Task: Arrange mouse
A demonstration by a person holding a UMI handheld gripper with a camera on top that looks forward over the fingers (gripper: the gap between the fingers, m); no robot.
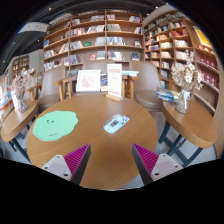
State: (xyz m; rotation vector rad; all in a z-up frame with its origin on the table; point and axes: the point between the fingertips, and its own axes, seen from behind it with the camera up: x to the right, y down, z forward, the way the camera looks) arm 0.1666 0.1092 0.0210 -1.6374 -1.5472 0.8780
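A white computer mouse lies on the round wooden table, right of its middle and beyond my fingers. A light green mouse mat lies on the table to the left, apart from the mouse. My gripper is open and empty above the near part of the table. Its two fingers with pink pads stand wide apart, with bare table between them.
Two upright books or cards stand at the table's far edge. Chairs stand behind the table. A second table with a vase of flowers is to the right. Bookshelves line the far walls.
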